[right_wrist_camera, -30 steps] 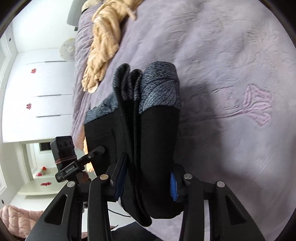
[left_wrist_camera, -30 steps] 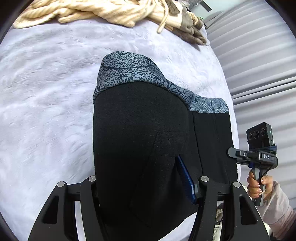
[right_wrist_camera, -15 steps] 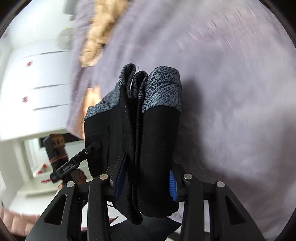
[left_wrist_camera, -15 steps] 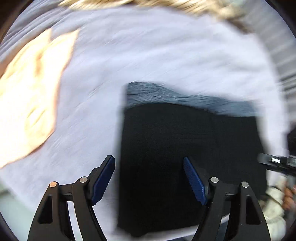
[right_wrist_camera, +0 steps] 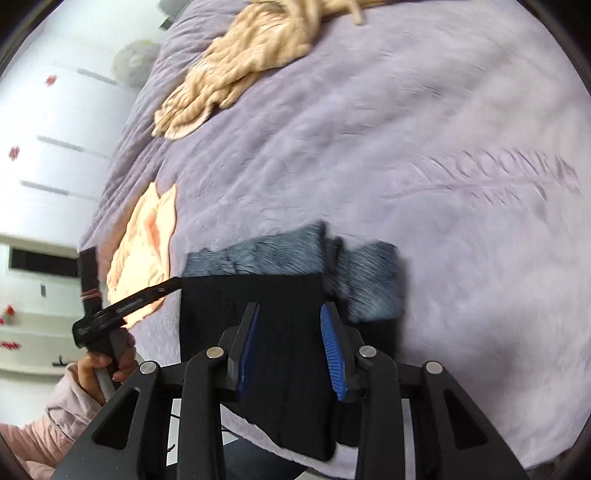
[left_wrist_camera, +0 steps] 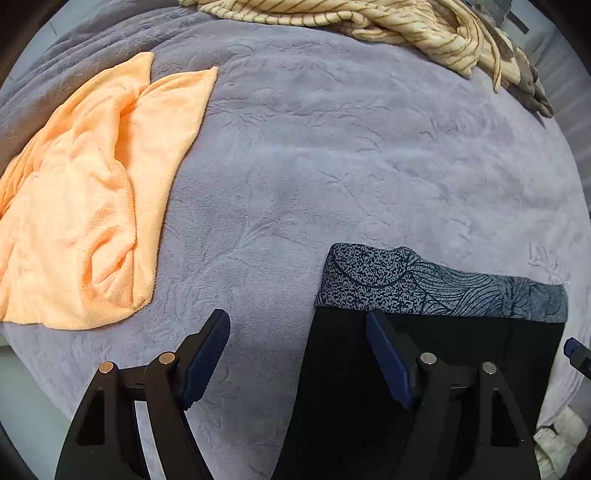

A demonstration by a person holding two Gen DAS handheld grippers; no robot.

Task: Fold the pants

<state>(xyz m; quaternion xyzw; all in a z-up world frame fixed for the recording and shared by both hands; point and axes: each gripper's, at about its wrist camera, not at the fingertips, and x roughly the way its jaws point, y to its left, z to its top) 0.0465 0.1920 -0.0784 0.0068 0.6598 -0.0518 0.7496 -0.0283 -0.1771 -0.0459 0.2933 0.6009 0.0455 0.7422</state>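
A: Left to right. Orange towel [left_wrist_camera: 85, 206] lies loose at the left of the lilac bedspread [left_wrist_camera: 332, 155], striped cream garment [left_wrist_camera: 369, 18] at the far edge. Both well apart from the work.

B: Left gripper [left_wrist_camera: 295, 354]?

A: Jaws wide, nothing between them. It hangs over bare spread, its right finger over the left edge of the pants [left_wrist_camera: 424, 369].

B: And the pants?

A: Folded into a black block near the front edge of the bed, patterned grey waistband [left_wrist_camera: 436, 288] on the far side.

B: Right gripper [right_wrist_camera: 291, 354]?

A: Jaws closing around a thick stack of black layers – the right wrist view is smeared, so I can't confirm the pads are pressing yet. Waistband looks split into two lumps there.

B: Risks?

A: My read: if it pinches only some layers, the stack fans apart when lifted. Block sits close to the bed edge – a drag that way could slide it off. Left finger overlapping the edge could snag the top layer and undo the fold.
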